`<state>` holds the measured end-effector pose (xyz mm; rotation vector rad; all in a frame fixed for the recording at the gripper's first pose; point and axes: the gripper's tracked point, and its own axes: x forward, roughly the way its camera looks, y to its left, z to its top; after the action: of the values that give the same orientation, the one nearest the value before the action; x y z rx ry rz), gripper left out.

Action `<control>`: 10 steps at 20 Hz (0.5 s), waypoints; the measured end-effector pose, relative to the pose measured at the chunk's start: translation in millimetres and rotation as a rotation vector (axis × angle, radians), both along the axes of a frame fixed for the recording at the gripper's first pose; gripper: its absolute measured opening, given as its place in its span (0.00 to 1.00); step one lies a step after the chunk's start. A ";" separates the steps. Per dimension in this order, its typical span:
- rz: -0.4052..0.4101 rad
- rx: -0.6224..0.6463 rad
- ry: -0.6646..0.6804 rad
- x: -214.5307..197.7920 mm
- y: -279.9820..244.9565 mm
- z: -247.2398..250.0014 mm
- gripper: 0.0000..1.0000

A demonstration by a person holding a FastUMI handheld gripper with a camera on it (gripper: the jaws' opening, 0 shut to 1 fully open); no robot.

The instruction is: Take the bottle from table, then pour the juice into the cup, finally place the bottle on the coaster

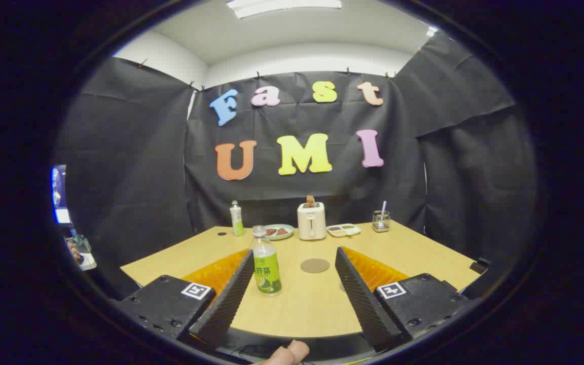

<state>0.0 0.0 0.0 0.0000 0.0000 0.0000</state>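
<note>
Nearest of all, a fingertip shows below the counter's near edge. Above it the claw stands wide, holding nothing, its two fingers splayed over the near part of the counter. The bottle stands upright between them, close against the left finger and well off the right one; I cannot tell whether it touches the left finger. It has a pale cap, a green label and green juice low down.

The step in hand looks to be the first one, taking the bottle. To do it well, shift the claw left so the bottle sits midway between the fingers, keep it level, push forward until the pads lie beside the labelled body below the shoulder, then close evenly. Closing from the present offset would likely let the left finger nudge the bottle over before the right one arrives.

Just beyond the fingers, right of the bottle, the round coaster lies flat on bare wood. I cannot pick out the cup for certain.

Along the far edge stand a second bottle, a plate, a toaster, a tray and a small holder with something upright in it
</note>
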 end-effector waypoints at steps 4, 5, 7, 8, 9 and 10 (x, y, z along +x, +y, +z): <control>-0.019 -0.029 -0.013 -8.0 -2.6 7.5 1.00; -0.013 -0.030 -0.023 -10.7 -2.2 10.9 1.00; -0.007 -0.007 -0.027 -15.3 -3.5 11.6 1.00; -0.004 0.009 -0.031 -16.6 -4.9 12.5 1.00; -0.005 0.022 -0.040 -18.8 -6.4 15.6 1.00; -0.011 0.028 -0.046 -20.0 -9.2 16.0 1.00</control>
<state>-20.0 -9.2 16.0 0.0279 -0.0457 -0.0107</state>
